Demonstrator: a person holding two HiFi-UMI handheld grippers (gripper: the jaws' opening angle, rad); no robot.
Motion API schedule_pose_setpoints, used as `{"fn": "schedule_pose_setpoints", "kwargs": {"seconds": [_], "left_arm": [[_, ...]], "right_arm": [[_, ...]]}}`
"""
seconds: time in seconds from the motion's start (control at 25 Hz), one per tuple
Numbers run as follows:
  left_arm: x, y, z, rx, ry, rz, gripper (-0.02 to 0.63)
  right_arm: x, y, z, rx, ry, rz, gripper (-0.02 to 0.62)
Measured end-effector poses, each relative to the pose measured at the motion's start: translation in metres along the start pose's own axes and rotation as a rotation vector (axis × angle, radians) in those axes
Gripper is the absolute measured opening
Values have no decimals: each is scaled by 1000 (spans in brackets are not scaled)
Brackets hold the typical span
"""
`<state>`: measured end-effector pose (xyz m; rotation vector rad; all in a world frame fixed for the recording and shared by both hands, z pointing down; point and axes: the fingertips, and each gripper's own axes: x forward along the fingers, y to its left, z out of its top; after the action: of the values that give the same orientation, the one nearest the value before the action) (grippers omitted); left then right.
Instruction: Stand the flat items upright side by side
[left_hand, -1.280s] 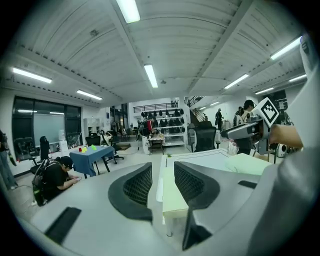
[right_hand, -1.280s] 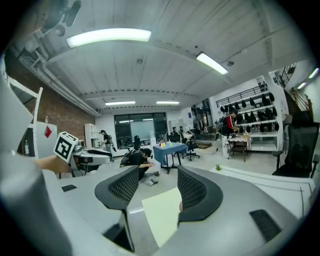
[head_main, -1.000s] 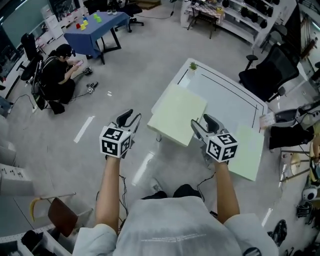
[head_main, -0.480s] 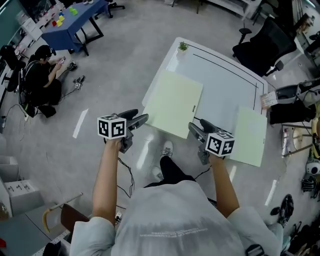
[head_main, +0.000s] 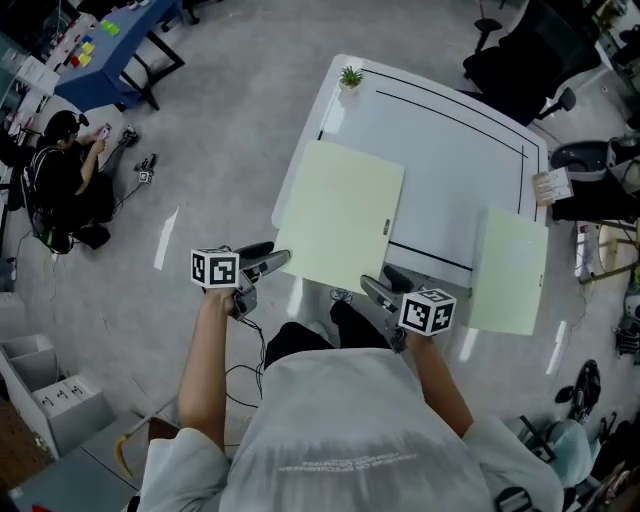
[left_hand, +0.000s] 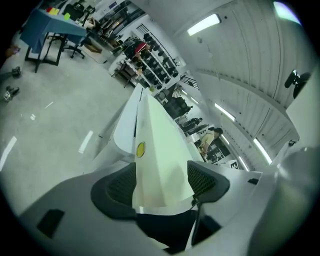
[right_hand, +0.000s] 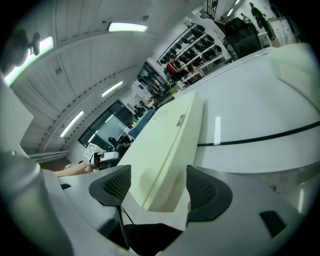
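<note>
Two pale green flat items lie flat on the white tabletop (head_main: 450, 150), neither one stood up yet. The larger flat item (head_main: 340, 215) sits at the tabletop's left side, with its left and near edges overhanging. The second flat item (head_main: 510, 270) sits well apart at the right, also hanging past the near edge. A small potted plant (head_main: 351, 77) stands at the far left corner.

Left hand-held gripper (head_main: 278, 262) is at the larger item's near left corner, jaws opening. In the left gripper view that item's near edge shows in the gap between the jaws, and no pad is clearly pressing on it.

Right hand-held gripper (head_main: 372, 285) is at the same item's near right corner, jaws also opening. In the right gripper view the corner lies between the jaws, with a clear gap at the left pad, so nothing is clamped.

Background: a person (head_main: 65, 185) sits on the floor at far left, near a blue table (head_main: 110, 45).
</note>
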<state>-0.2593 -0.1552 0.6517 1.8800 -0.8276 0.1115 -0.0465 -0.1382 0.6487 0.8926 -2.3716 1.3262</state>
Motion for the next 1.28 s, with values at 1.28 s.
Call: {"fn": "schedule_pose_setpoints", "kwargs": {"seconds": [1.28], "left_arm": [[14, -12, -21, 5, 221, -382, 339]], "right_arm": [[16, 5, -3, -120, 55, -137, 356]]}}
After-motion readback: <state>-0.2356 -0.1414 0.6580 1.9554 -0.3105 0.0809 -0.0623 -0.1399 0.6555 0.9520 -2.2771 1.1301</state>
